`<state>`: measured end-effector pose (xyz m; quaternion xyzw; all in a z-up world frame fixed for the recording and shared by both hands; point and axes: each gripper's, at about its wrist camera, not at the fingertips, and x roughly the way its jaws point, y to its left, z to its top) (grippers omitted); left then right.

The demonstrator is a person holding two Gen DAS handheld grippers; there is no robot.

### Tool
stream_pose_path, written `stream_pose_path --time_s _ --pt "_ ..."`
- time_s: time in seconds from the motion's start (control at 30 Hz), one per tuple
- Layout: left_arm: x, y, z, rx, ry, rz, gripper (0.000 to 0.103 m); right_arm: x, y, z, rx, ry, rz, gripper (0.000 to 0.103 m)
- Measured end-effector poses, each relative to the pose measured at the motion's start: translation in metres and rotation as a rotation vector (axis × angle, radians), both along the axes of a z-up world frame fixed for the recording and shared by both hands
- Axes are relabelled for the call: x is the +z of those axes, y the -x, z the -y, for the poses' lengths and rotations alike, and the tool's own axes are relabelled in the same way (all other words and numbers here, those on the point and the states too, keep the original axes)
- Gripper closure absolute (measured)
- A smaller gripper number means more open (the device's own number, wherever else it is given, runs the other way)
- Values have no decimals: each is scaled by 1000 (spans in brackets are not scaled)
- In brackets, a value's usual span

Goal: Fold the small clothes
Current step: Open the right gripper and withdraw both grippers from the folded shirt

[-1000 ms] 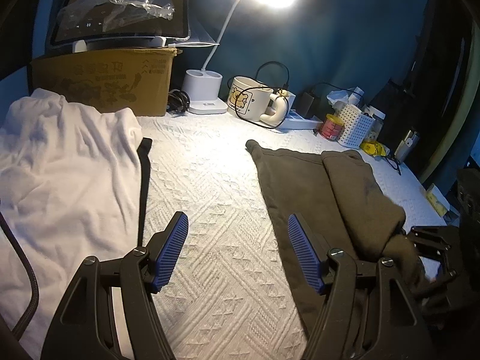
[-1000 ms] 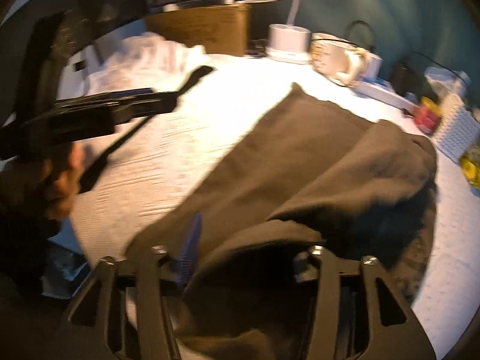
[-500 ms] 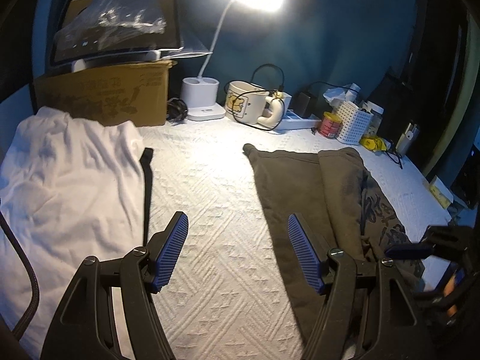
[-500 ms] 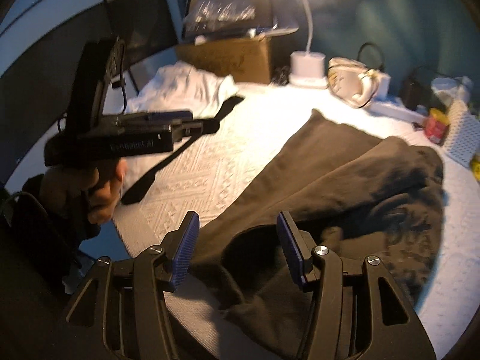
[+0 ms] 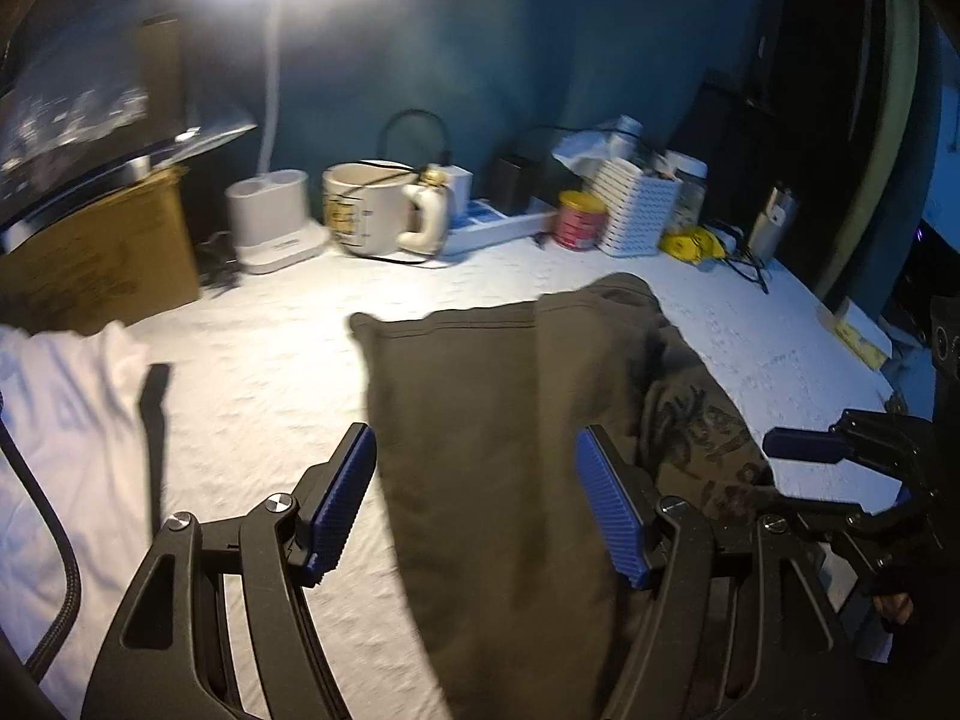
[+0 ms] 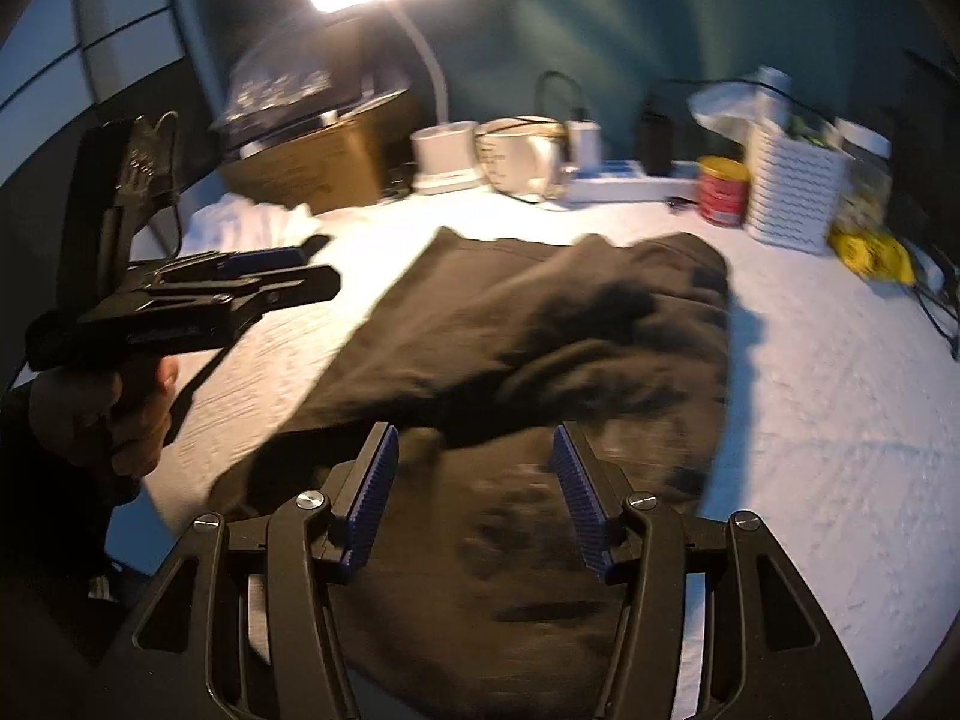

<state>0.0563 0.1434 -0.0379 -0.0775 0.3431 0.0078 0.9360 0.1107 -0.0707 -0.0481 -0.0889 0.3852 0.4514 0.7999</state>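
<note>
Olive-brown garment: dark tee lying mid-tabletop on the white textured cover, reaching down to the near edge
Fold state: right side is flopped over onto itself, so there's a thick doubled flap there; left part lies flat and smooth
Print: faded dark graphic shows on the near right bit, too blurry to read
Far hem: straight stitched edge, corner pointing at the mug
Left gripper: jaws apart, nothing pinched, hovering over the tee's near left part
Right gripper: jaws apart too, empty, over the printed area
White shirt: bunched at the left edge, apart from the tee
</note>
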Motion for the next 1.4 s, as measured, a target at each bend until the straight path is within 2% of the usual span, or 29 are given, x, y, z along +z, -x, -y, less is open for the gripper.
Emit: stream_pose_path --time_s 0.37,0.63,0.73,0.83,0.93,1.1,1.2,1.3,1.4 --pt "0 -71 59 -176 -111 -71 34 -18 -62 42 -141 -13 -34 46" --pt "-24 -113 80 -246 -161 -173 34 -32 -95 59 -208 6 -61 46" --pt "-38 -121 85 -258 -222 -232 34 -37 -104 59 -215 12 -74 46" --pt "-43 -121 80 -243 -269 -233 34 -41 -111 54 -212 22 -85 46" --pt "-44 -120 59 -171 -308 -222 34 -43 -117 46 -201 33 -90 46" --pt "-48 -115 2 -12 -293 -235 34 -45 -123 27 -177 61 -86 46" --pt "-49 -107 -26 27 -215 -234 32 -42 -123 18 -168 78 -66 46" --pt "-39 -98 -38 85 -198 -174 32 -39 -127 14 -171 81 -53 46" --pt "-30 -89 -49 70 -78 -119 32 -39 -138 13 -199 94 -41 46"
